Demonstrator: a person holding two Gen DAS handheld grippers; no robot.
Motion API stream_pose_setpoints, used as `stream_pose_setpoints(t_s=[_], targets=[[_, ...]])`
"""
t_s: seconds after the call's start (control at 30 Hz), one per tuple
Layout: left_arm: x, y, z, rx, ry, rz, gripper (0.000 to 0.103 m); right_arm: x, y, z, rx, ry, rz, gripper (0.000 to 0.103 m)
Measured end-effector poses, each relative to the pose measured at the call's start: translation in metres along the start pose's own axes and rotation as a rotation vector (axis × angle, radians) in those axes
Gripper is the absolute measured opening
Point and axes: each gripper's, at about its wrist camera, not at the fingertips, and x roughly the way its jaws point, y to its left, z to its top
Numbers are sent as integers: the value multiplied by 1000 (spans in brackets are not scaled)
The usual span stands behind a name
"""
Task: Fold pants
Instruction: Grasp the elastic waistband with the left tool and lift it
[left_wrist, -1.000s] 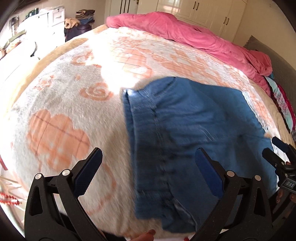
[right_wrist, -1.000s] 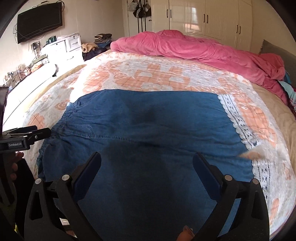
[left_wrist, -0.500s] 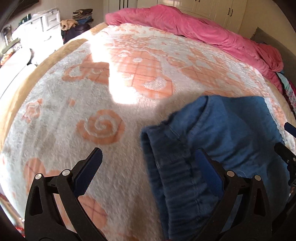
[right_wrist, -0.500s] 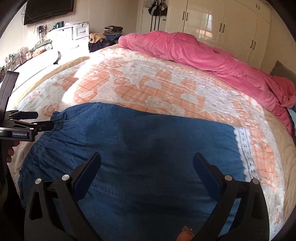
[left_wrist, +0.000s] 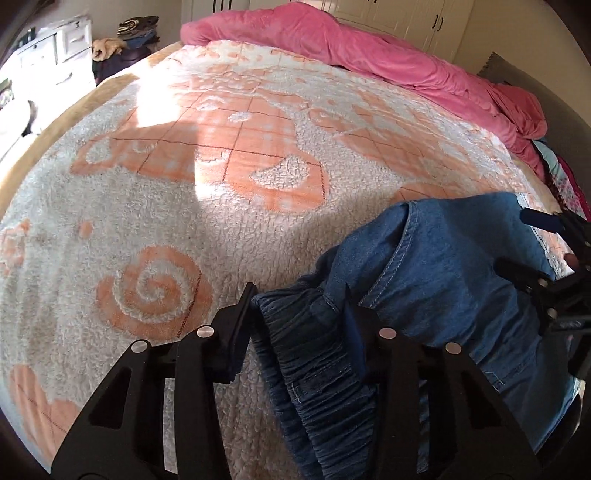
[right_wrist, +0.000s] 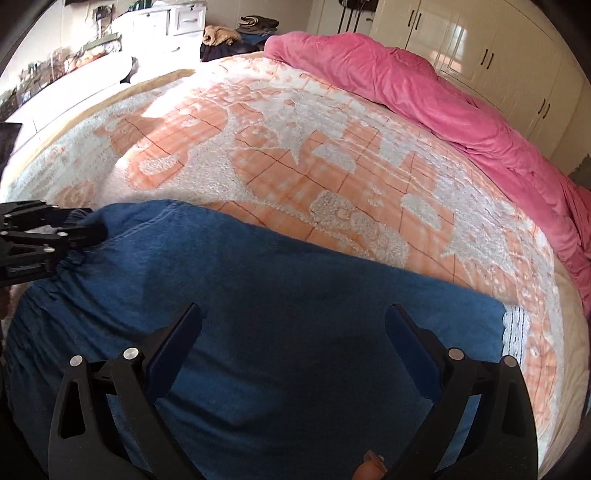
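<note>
Denim: the blue pants (right_wrist: 295, 332) lie across the near part of the bed, on a fleecy peach-and-white blanket (left_wrist: 184, 184), lace-trimmed hem toward the right.
Waistband (left_wrist: 306, 350): gathered, elastic, bunched up off the blanket at the left end.
Left gripper (left_wrist: 299, 314): fingers drawn in around the waistband, apparently pinching it; the cloth rises in a ridge there.
Right gripper (right_wrist: 293, 332): fingers spread wide, hanging over the middle of the legs, clamped on nothing.
Stage, I'd guess: start of a fold, waist end to be carried toward the hem.
Risk one: the pinch looks shallow, near the band's edge; a quick lift could let it slip out.
Risk two: only one layer may be caught, so the fold would drag crooked.
Risk three: fleece grips denim; pulling low could ruck the blanket.
Beyond: pink duvet (right_wrist: 424, 92), well apart.
</note>
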Motion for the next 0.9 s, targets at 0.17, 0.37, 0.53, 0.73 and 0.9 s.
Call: stream_pose_setpoints(t_s=[0.17,0.37,0.53,0.73,0.9], targets=[[-19,-1,0,-9,-70,-52,26,13,-4,12,-49,13,13,99],[-46,-8,-16,26,-154,-57,25,19,7,31,-177,-1,12,99],[-55,-14,-17,51,-204,-42,25,24,26,39,-360,-25,-14,98],[-53,-15,-20,59,-199,-35,25,36,43,28,-438,21,46,48],[-51,-14,-19,70,-204,-4,25,25,40,17,-325,-24,88,12]])
